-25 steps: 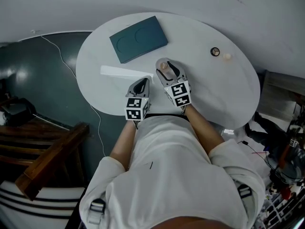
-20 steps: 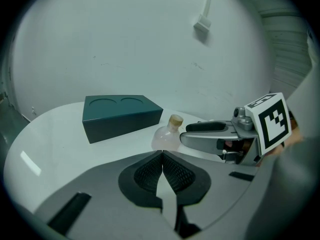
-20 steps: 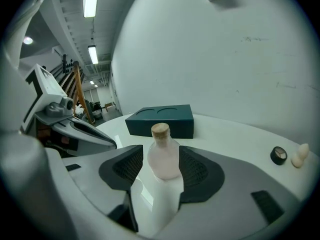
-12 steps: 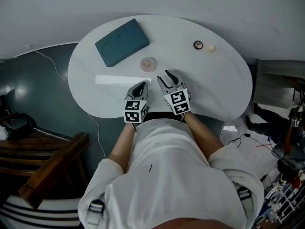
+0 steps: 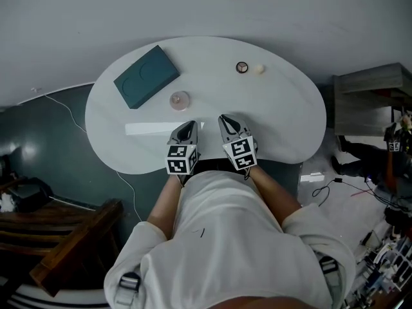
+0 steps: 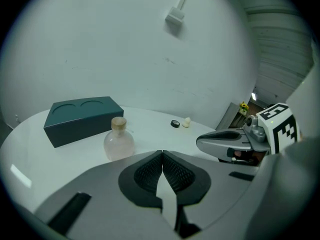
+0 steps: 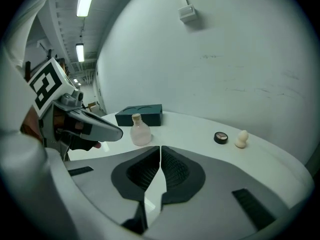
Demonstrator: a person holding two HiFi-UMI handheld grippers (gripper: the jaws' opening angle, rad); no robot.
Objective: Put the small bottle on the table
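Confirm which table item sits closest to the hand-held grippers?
The small pink bottle with the cork stopper, standing upright just ahead of the left hand-held gripper. The teal box, black compact and cream sponge all lie farther back.

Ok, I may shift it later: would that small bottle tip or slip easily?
Probably steady if nudged: the small bottle stands upright on a wide rounded body. Its smooth, translucent sides look glassy, so perhaps slippery and fragile.

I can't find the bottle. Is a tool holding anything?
No. The left tool is shut, the right tool has just closed on nothing; the small bottle stands free.
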